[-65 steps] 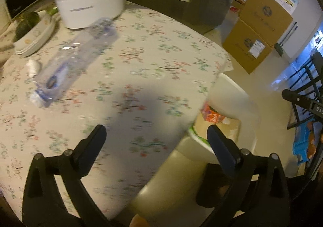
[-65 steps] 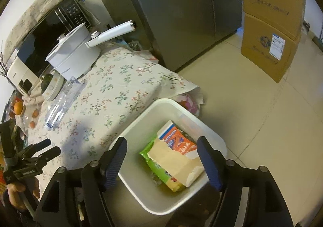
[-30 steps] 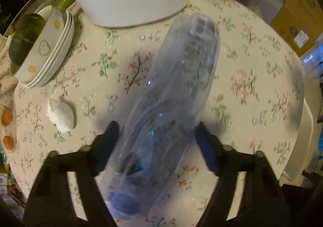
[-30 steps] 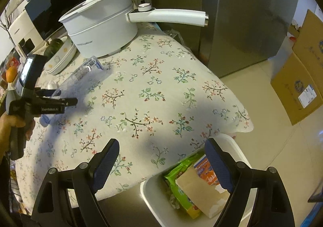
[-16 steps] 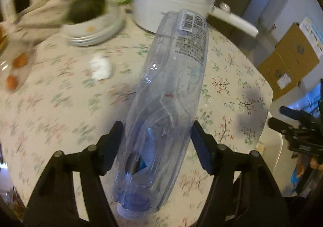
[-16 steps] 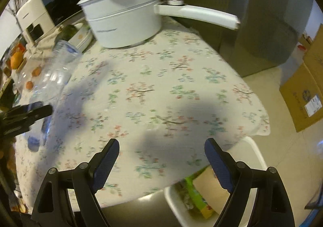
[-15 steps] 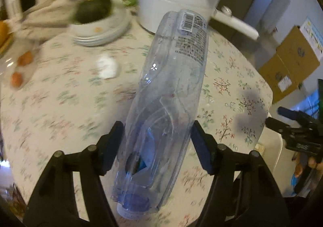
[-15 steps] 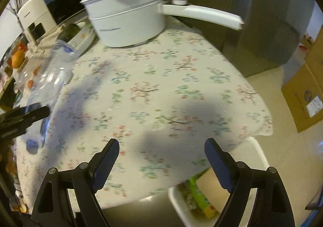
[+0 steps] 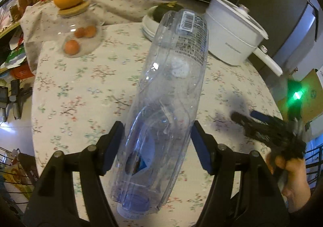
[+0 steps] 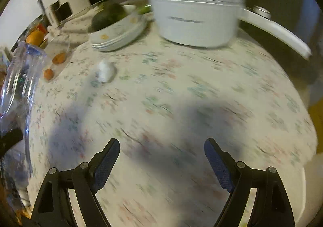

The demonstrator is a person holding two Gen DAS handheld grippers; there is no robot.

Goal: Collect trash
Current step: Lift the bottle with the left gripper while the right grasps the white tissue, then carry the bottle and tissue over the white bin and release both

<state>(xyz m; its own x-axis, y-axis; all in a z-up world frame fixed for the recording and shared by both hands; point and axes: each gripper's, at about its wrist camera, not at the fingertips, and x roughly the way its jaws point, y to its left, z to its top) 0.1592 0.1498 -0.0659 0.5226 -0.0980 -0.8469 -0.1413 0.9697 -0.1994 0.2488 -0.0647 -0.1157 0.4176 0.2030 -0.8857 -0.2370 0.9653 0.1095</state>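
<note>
Right wrist view alone shows a crumpled tissue (image 10: 105, 71) unobstructed; right gripper (image 10: 161, 156) gapes empty above the table (image 10: 181, 95), while left gripper (image 9: 157, 140) clamps the clear bottle (image 9: 167, 89).

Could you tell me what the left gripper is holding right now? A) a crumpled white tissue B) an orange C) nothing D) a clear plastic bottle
D: the left gripper is shut on the clear plastic bottle, its blue pads pressing both sides of the bottle above the table.

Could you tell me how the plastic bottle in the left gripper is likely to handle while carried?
The bottle looks empty, so probably light. Its thin clear walls look dented, so it may buckle under squeeze. The left gripper grips near the cap end, so the long body might swing.
</note>
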